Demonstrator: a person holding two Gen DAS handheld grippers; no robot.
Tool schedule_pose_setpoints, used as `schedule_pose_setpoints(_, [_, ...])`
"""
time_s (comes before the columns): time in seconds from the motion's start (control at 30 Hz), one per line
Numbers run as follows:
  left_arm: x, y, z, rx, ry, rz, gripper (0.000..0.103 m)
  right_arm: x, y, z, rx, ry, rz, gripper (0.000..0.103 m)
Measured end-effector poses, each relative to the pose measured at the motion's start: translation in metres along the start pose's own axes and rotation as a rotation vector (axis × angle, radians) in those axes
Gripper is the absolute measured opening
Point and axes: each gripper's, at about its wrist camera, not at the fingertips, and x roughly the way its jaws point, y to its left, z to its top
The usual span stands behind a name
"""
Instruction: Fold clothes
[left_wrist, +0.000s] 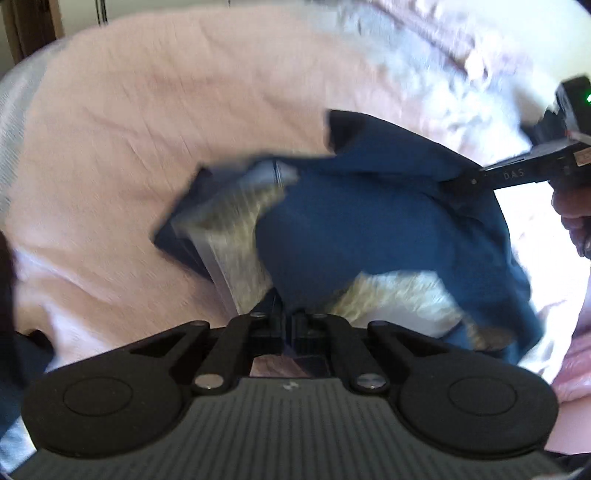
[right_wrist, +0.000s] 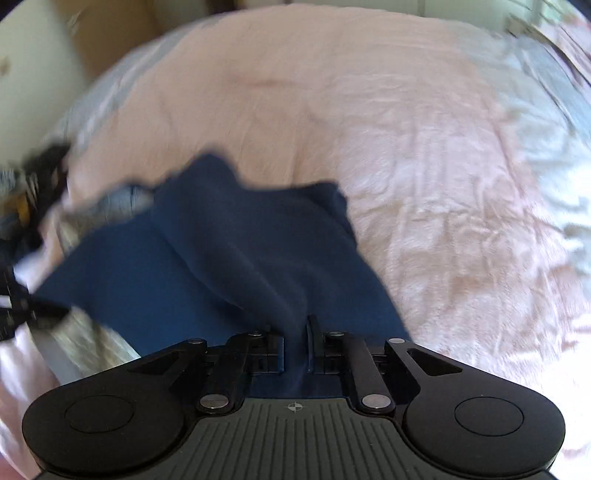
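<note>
A dark blue garment (left_wrist: 369, 229) with a pale patterned lining (left_wrist: 240, 229) lies rumpled on a pink bedspread (left_wrist: 129, 110). My left gripper (left_wrist: 288, 319) is shut on its near edge, where the blue cloth runs down between the pads. In the left wrist view my right gripper (left_wrist: 458, 182) reaches in from the right and pinches the garment's far right edge. The right wrist view shows the garment (right_wrist: 221, 258) spread ahead, with the right gripper (right_wrist: 295, 332) shut on a fold of blue cloth. The left gripper (right_wrist: 48, 314) is a dark blur at the left edge.
The pink bedspread (right_wrist: 332, 92) stretches far ahead and to the right. A pale grey-white cover (right_wrist: 546, 129) lies along its right side. A brown box (right_wrist: 110, 29) stands beyond the bed at the upper left. A person's hand (left_wrist: 572, 218) holds the right gripper.
</note>
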Motion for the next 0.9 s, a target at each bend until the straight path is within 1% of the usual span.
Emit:
schedule_pose_setpoints(0.07, [-0.04, 0.008, 0.007, 0.001, -0.069, 0.023, 0.0, -0.027, -0.015, 0.007, 0.074, -0.036, 0.007, 0.004])
schedule_pose_setpoints(0.17, [-0.088, 0.016, 0.015, -0.009, -0.129, 0.062, 0.0, -0.079, -0.048, 0.013, 0.149, -0.121, -0.065, 0.004])
schedule_pose_setpoints(0.2, [-0.1, 0.016, 0.015, -0.007, -0.133, 0.073, 0.0, -0.097, -0.059, 0.014, 0.175, -0.15, -0.09, 0.004])
schedule_pose_setpoints(0.27, [-0.11, 0.011, 0.009, 0.003, -0.113, 0.093, 0.0, -0.129, -0.081, 0.017, 0.225, -0.202, -0.136, 0.004])
schedule_pose_setpoints(0.3, [-0.115, 0.008, 0.005, 0.008, -0.104, 0.103, 0.0, -0.132, -0.09, 0.013, 0.247, -0.209, -0.148, 0.004])
schedule_pose_setpoints(0.4, [-0.115, -0.009, -0.008, 0.026, -0.061, 0.11, 0.001, -0.14, -0.114, 0.004, 0.305, -0.218, -0.171, 0.004])
schedule_pose_setpoints(0.5, [-0.116, -0.019, -0.01, 0.013, -0.067, 0.135, 0.001, -0.145, -0.127, -0.006, 0.356, -0.205, -0.159, 0.004])
schedule_pose_setpoints(0.57, [-0.117, -0.025, -0.011, 0.005, -0.071, 0.151, 0.0, -0.156, -0.133, -0.016, 0.375, -0.215, -0.152, 0.004])
schedule_pose_setpoints(0.67, [-0.124, -0.019, 0.013, -0.014, -0.139, 0.182, 0.001, -0.188, -0.142, -0.027, 0.399, -0.256, -0.148, 0.004])
schedule_pose_setpoints(0.77, [-0.134, -0.015, 0.034, -0.007, -0.192, 0.194, 0.002, -0.231, -0.162, -0.033, 0.467, -0.332, -0.169, 0.004])
schedule_pose_setpoints(0.83, [-0.139, -0.015, 0.044, 0.006, -0.222, 0.196, 0.002, -0.257, -0.18, -0.042, 0.528, -0.395, -0.216, 0.004])
schedule_pose_setpoints(0.87, [-0.138, -0.017, 0.047, 0.009, -0.224, 0.186, 0.002, -0.268, -0.188, -0.048, 0.561, -0.42, -0.242, 0.004])
schedule_pose_setpoints(0.9, [-0.134, -0.02, 0.047, 0.016, -0.217, 0.179, 0.002, -0.27, -0.196, -0.056, 0.595, -0.419, -0.267, 0.004])
